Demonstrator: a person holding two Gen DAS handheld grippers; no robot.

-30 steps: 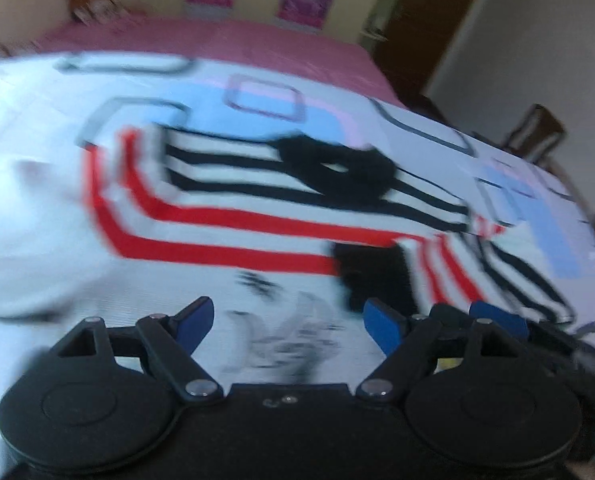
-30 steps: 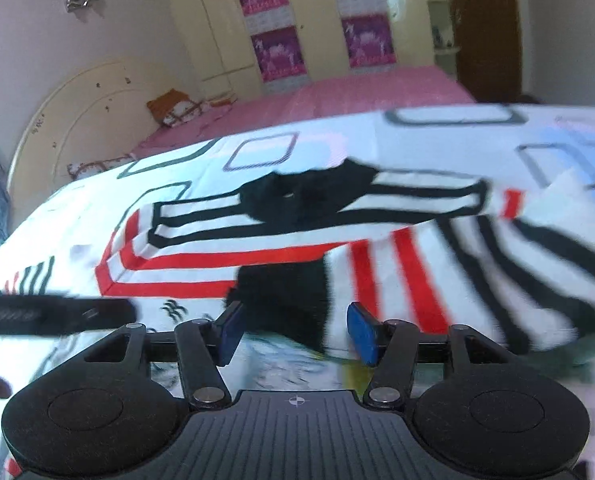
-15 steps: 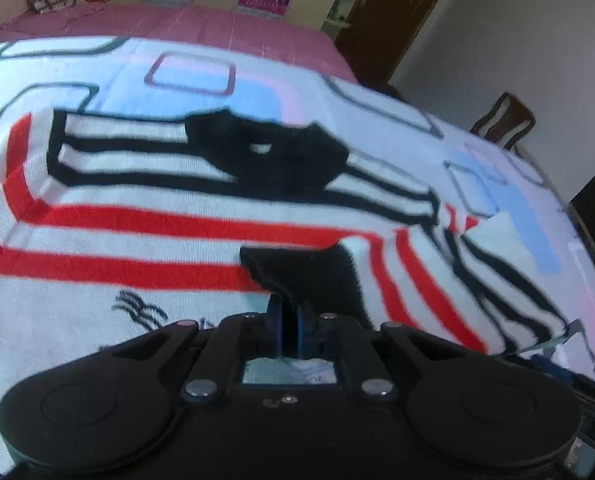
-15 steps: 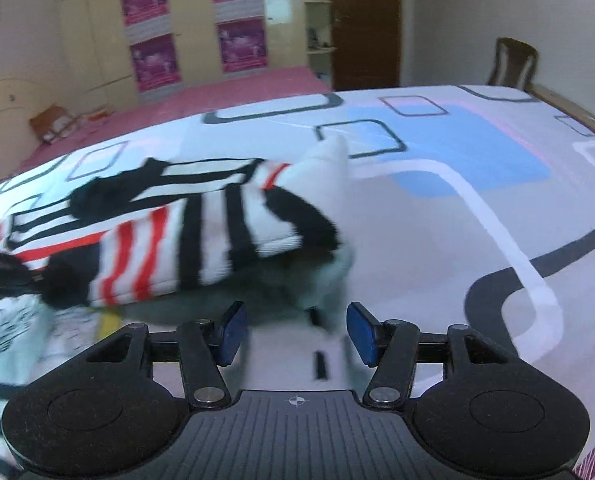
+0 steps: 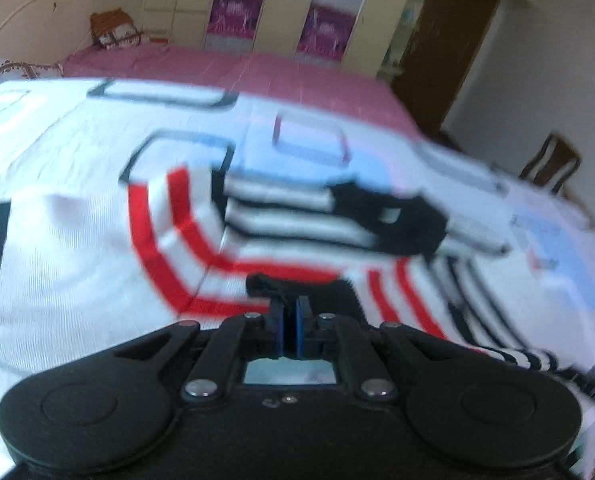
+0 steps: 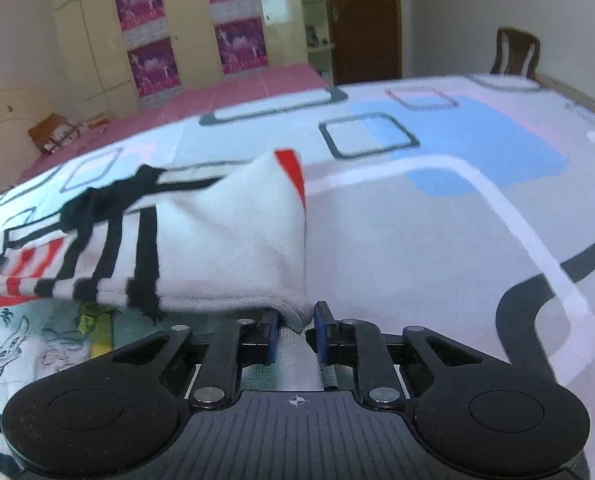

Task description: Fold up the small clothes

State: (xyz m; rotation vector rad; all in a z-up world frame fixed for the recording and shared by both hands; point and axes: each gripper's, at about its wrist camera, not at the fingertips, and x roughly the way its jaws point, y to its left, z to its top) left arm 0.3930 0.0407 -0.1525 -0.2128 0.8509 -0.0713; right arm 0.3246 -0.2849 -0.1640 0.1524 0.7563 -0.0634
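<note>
pinching the black cuff (image 5: 297,286) at 12 o'clock, the left gripper (image 5: 289,326) has its jaws almost together, with the dark cloth caught between the blue pads. this grip looks meant to carry the sleeve over the body of the sweater (image 5: 257,236), so that side can be folded in. past the cuff, red stripes curve off to 10 o'clock, and the black collar (image 5: 389,216) sits farther on at 1 o'clock. the sweater lies on a sheet (image 5: 57,128) with boxes drawn on it, and a pink bed (image 5: 257,72) is far behind.

on the other side, the right gripper (image 6: 295,334) has its jaws closing on the white corner (image 6: 295,318) of the sweater, and the cloth is between the pads. that corner is probably held so the two hands can lift and fold together. the white part bunches up at 11 o'clock, and the black and red stripes (image 6: 57,264) run off to 9 o'clock. more of the sheet (image 6: 457,240) is bare out to 2 o'clock. a chair (image 6: 515,52) stands far off at 1 o'clock.

the left view is blurry, so i cannot tell how neat the fold is.
</note>
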